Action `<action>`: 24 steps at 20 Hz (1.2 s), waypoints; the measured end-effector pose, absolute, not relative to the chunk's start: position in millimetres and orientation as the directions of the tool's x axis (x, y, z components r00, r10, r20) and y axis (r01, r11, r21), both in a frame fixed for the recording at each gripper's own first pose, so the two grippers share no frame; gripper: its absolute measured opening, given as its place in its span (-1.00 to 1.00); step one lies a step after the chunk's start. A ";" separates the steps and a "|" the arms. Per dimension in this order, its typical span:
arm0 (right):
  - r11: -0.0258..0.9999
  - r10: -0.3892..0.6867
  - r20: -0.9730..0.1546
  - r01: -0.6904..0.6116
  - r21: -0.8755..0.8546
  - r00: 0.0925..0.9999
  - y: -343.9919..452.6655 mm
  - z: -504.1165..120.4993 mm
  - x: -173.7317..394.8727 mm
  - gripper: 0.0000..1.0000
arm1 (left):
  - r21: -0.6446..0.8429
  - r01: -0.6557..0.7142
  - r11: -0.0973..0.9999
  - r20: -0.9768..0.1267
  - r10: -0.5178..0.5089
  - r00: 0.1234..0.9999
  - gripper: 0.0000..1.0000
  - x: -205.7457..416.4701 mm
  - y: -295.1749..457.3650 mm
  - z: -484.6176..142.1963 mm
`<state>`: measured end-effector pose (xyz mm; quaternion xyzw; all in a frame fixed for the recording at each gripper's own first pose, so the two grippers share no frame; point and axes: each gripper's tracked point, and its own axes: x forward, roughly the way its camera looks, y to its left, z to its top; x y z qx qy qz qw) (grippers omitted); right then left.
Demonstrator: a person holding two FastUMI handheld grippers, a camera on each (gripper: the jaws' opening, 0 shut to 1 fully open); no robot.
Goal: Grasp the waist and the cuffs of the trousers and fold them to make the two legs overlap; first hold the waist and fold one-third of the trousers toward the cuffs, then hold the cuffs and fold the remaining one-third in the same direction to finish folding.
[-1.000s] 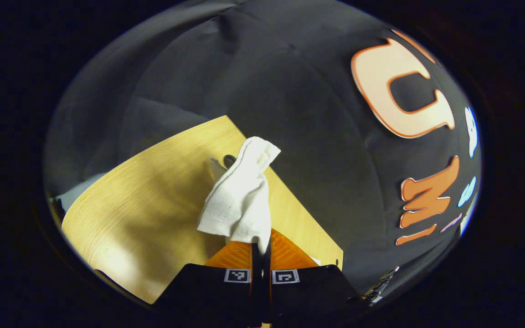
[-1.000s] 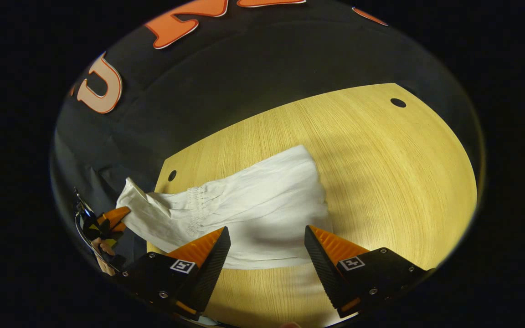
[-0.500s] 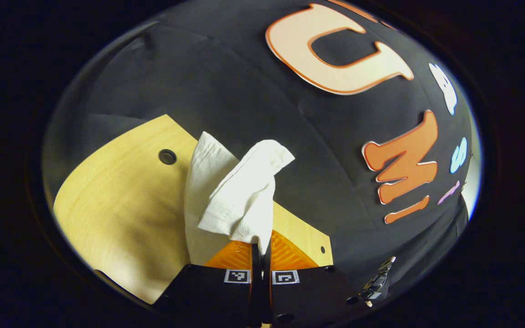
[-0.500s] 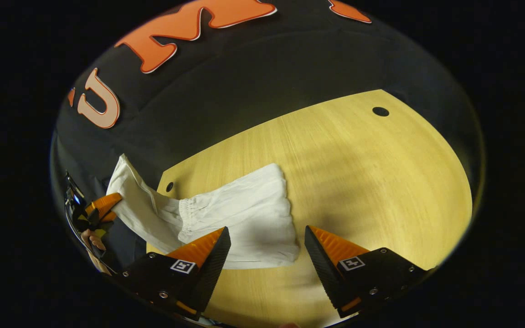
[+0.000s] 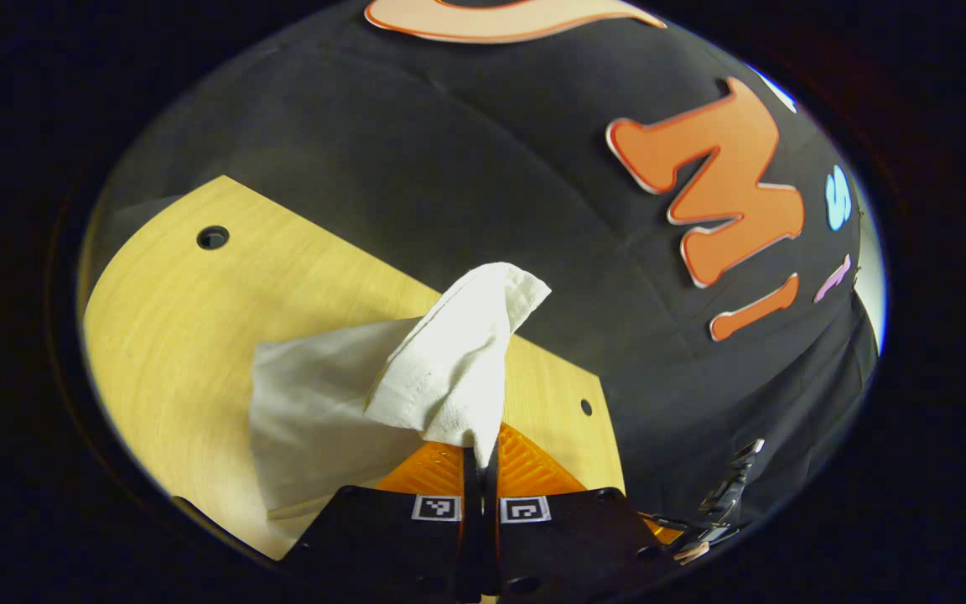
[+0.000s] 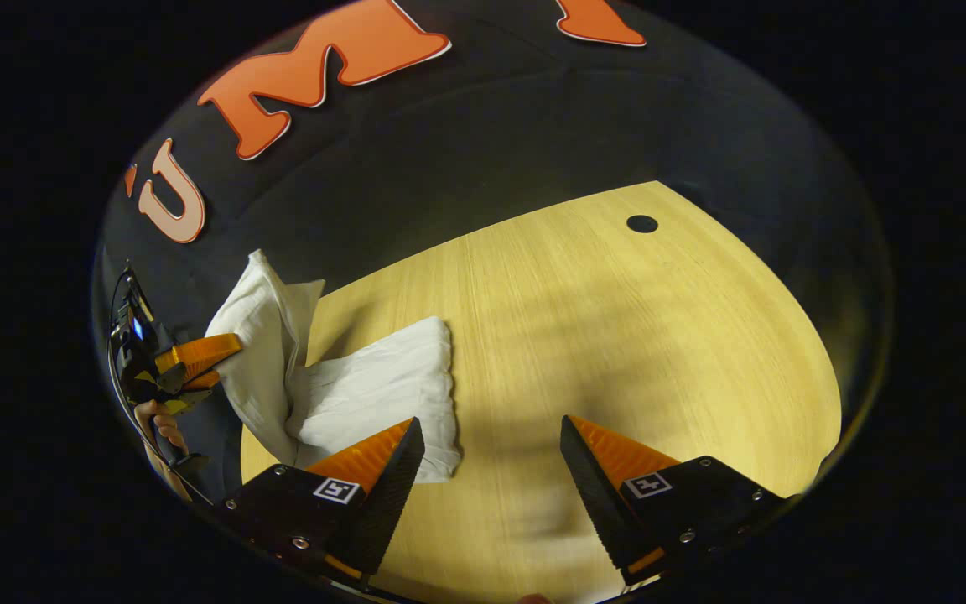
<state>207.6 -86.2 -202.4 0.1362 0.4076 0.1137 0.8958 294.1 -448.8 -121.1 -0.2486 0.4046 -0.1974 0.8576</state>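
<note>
The white trousers [image 6: 374, 394] lie folded near the left edge of the wooden table [image 6: 617, 335], and one end of them is lifted above that edge. The left gripper [image 5: 480, 449] has its two fingers pressed together on this raised end of cloth, which stands up in front of its camera. In the right gripper view a hand [image 6: 160, 424] holds this gripper. The right gripper [image 6: 491, 445] hangs over the table with its fingers wide apart and nothing between them.
</note>
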 end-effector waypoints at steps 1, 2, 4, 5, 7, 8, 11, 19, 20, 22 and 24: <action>0.937 0.313 -0.698 -0.089 0.338 0.643 -92.7 -203.2 206.0 0.97 | -0.571 0.143 0.808 -0.612 -0.535 0.583 -0.93 292.0 -460.3 -130.2; 0.937 0.308 -0.700 -0.080 0.339 0.645 -101.5 -204.7 203.5 0.97 | -0.552 0.149 0.820 -0.632 -0.529 0.567 -0.93 288.1 -472.6 -140.3; 0.938 0.297 -0.704 -0.058 0.343 0.645 -114.5 -205.8 199.6 0.97 | -0.521 0.160 0.838 -0.665 -0.516 0.539 -0.94 280.6 -487.8 -155.3; 0.938 0.294 -0.705 -0.052 0.344 0.646 -121.2 -209.4 196.7 0.97 | -0.500 0.164 0.851 -0.686 -0.504 0.525 -0.92 277.6 -495.2 -163.9; 0.942 0.278 -0.708 -0.039 0.334 0.649 -134.6 -211.2 192.8 0.97 | -0.460 0.171 0.871 -0.725 -0.480 0.494 -0.93 267.7 -510.9 -184.7; 0.942 0.273 -0.708 -0.034 0.333 0.651 -140.3 -212.3 191.1 0.97 | -0.447 0.177 0.877 -0.738 -0.473 0.480 -0.88 261.2 -517.9 -194.3; 0.942 0.267 -0.709 -0.020 0.336 0.652 -148.4 -211.9 186.7 0.97 | -0.421 0.198 0.885 -0.765 -0.463 0.448 -0.89 242.9 -530.0 -212.0; 0.945 0.257 -0.700 -0.021 0.327 0.667 -158.8 -209.4 180.1 0.97 | -0.409 0.258 0.875 -0.773 -0.482 0.412 0.86 215.2 -551.4 -216.4; 0.947 0.254 -0.697 -0.025 0.321 0.670 -159.3 -207.6 179.9 0.97 | -0.383 0.284 0.879 -0.771 -0.473 0.426 0.93 212.0 -547.3 -208.6; 0.950 0.250 -0.686 -0.038 0.309 0.683 -159.4 -204.0 181.3 0.97 | -0.282 0.351 0.893 -0.766 -0.430 0.478 0.99 213.2 -532.6 -193.6; 0.953 0.253 -0.671 -0.060 0.297 0.697 -157.1 -194.9 184.2 0.97 | -0.184 0.391 0.902 -0.737 -0.390 0.552 0.99 216.0 -514.1 -165.6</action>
